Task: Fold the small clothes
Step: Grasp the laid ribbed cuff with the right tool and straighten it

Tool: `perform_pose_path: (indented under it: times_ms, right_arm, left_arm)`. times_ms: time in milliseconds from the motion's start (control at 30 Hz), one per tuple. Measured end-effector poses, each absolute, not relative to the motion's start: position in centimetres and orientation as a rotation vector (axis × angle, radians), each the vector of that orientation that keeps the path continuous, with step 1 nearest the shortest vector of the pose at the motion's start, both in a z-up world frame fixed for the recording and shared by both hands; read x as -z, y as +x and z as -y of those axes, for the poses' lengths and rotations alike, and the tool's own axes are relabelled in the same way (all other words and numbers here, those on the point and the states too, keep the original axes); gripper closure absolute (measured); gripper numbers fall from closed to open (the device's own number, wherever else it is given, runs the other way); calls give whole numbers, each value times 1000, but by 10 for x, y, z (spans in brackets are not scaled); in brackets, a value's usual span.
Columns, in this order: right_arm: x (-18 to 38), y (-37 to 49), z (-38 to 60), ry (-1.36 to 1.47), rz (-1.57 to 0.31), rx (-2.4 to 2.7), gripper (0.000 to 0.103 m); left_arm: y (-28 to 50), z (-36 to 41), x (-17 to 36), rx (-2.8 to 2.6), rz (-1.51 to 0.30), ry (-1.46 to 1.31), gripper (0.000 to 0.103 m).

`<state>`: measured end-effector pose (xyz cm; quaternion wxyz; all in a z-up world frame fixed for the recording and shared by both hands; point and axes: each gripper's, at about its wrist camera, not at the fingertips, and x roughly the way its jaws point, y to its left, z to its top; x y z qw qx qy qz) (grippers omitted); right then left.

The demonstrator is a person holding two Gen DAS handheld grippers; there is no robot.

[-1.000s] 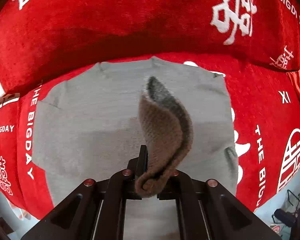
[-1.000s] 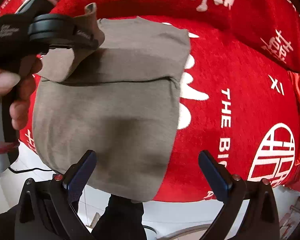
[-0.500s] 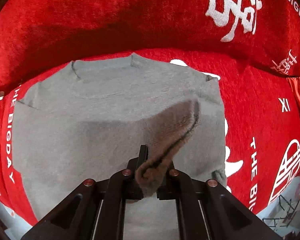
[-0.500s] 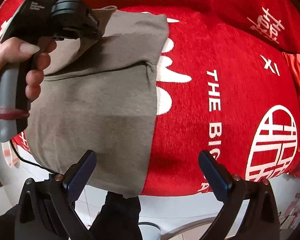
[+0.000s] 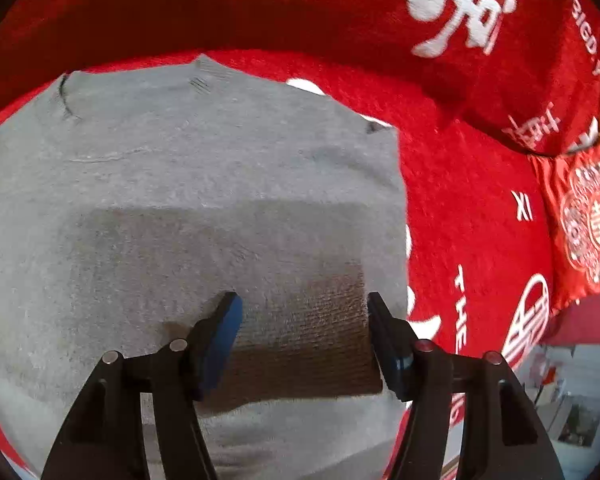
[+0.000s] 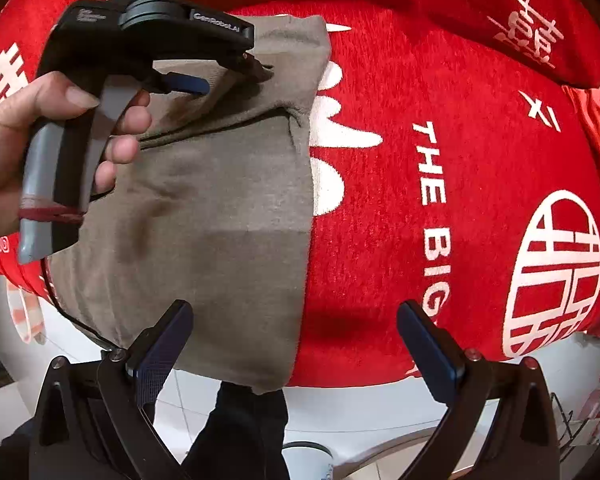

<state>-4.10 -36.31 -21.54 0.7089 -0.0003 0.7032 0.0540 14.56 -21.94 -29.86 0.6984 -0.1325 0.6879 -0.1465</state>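
A small grey knit sweater (image 5: pixel 188 184) lies flat on a red cloth, neckline at the far side. Its sleeve is folded across the body, and the ribbed cuff (image 5: pixel 308 340) lies flat between my left gripper's (image 5: pixel 302 308) open fingers. In the right wrist view the sweater (image 6: pixel 220 216) hangs a little over the near edge, and the left gripper (image 6: pixel 236 76) hovers over its far part, held by a hand. My right gripper (image 6: pixel 296 320) is open and empty above the sweater's lower right corner.
The red cloth (image 6: pixel 460 160) with white lettering covers the surface and rises as a fold (image 5: pixel 340 8) behind the sweater. A red patterned cushion (image 5: pixel 580 224) lies at the right. White tiled floor (image 6: pixel 360 412) shows below the near edge.
My left gripper lowered the sleeve cuff onto the sweater's body and opened, letting it go; the cuff now lies flat. My right gripper stayed open and shifted slightly.
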Motion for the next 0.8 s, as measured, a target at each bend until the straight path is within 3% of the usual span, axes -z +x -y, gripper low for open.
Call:
perform_pose_path:
  times_ms: [367,567,700,800]
  right_arm:
    - [220,46,349,322,-1439,-232,1]
    - [248,94,320,282,-1470,-264,3]
    - [244,99,321,294,-1456,-255,3]
    - [249,101,324,301,-1476,-254,3]
  left_arm:
    - [113,151,276,304,-1524,-297,39]
    - [112,128,298,274,-1559,-354,39]
    - [113,125,289,415,-1535,-540,39]
    - [111,119,281,419,-1505,-547,19]
